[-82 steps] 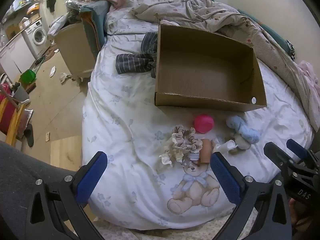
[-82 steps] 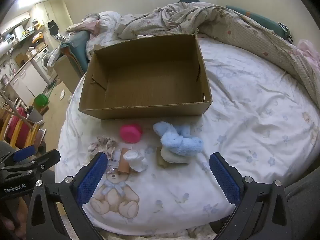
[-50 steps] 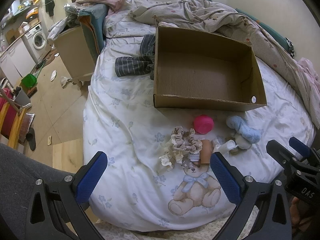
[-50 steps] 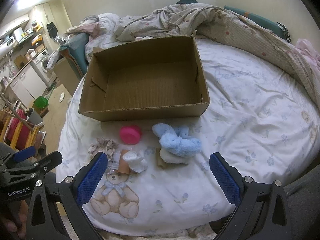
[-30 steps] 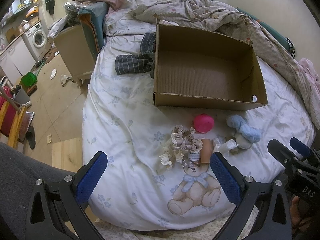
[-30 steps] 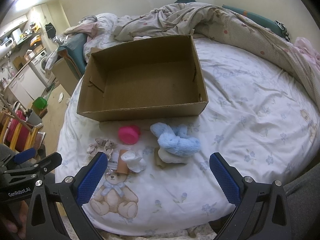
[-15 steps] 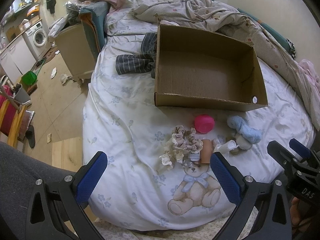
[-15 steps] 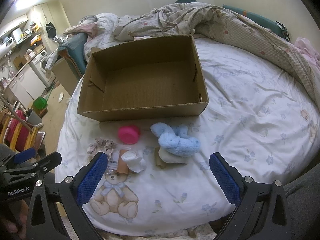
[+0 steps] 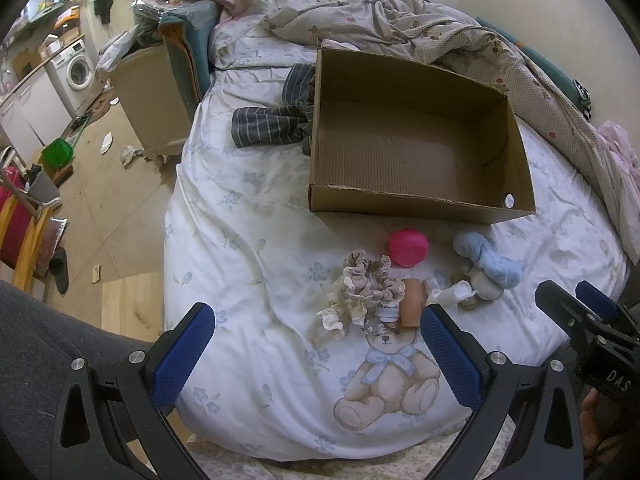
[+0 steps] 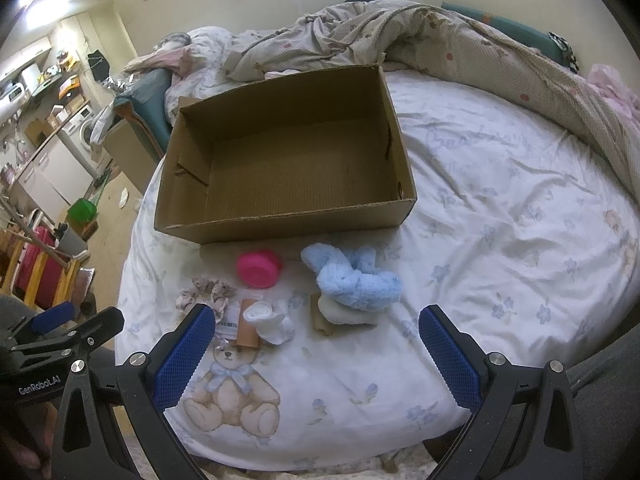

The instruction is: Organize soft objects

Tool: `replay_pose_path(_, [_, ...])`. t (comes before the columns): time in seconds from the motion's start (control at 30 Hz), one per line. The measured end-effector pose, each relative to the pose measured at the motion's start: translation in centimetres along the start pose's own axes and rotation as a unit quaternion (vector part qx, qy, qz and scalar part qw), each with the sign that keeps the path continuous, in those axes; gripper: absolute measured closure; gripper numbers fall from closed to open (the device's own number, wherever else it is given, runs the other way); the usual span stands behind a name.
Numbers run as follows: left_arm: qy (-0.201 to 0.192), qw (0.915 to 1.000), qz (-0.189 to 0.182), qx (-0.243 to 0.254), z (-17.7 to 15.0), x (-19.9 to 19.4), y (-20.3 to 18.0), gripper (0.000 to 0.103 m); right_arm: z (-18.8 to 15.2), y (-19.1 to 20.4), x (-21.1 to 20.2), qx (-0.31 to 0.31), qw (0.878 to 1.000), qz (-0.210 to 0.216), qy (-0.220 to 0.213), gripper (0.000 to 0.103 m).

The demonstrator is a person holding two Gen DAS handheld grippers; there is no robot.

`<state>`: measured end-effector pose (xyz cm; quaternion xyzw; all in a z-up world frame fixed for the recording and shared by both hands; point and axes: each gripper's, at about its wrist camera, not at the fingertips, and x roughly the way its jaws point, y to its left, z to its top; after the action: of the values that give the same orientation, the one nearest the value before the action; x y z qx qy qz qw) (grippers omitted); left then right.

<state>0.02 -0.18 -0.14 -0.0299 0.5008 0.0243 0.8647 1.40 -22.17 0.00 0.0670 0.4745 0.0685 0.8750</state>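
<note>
An empty cardboard box (image 9: 416, 200) (image 10: 280, 222) sits open on the bed. In front of it lie a pink cup-like object (image 9: 408, 241) (image 10: 258, 267), beige scrunchies (image 9: 362, 284) (image 10: 204, 294), a brown packet with rolled white socks (image 10: 268, 320) (image 9: 412, 302), and fluffy blue socks (image 10: 352, 280) (image 9: 488, 256) on a cream pair (image 10: 344, 316). My left gripper (image 9: 318, 344) hovers open near the bed's front edge, below the scrunchies. My right gripper (image 10: 312, 344) hovers open just short of the white and blue socks. Nothing is between either pair of fingers.
A rumpled quilt (image 10: 440, 40) lies behind the box, and striped dark clothing (image 9: 276, 124) beside its left wall. The white sheet (image 10: 500, 220) spreads right of the box. Left of the bed are a bedside cabinet (image 9: 148, 96), floor clutter and a washing machine (image 9: 78, 68).
Both grippers have only drifted slightly; the objects and box lie where they were.
</note>
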Motion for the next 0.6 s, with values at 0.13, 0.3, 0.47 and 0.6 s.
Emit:
replay_pose_path(0.13, [0.001, 1.0, 0.0, -0.001, 0.01, 0.04, 0.02, 0.0, 0.02, 0.0, 0.1, 0.001, 1.0, 0.001, 0.001, 0.0])
replay_pose_path(0.3, [0.001, 1.0, -0.001, -0.001, 0.05, 0.05, 0.06, 0.0, 0.02, 0.0, 0.08, 0.002, 1.0, 0.001, 0.001, 0.0])
replay_pose_path(0.47, [0.004, 1.0, -0.003, -0.004, 0.09, 0.09, 0.09, 0.0, 0.03, 0.03, 0.14, 0.005, 1.0, 0.003, 0.002, 0.0])
replay_pose_path(0.6, [0.015, 0.9999, -0.004, -0.006, 0.78, 0.03, 0.09, 0.0, 0.57, -0.31, 0.37, 0.017, 1.0, 0.013, 0.017, 0.0])
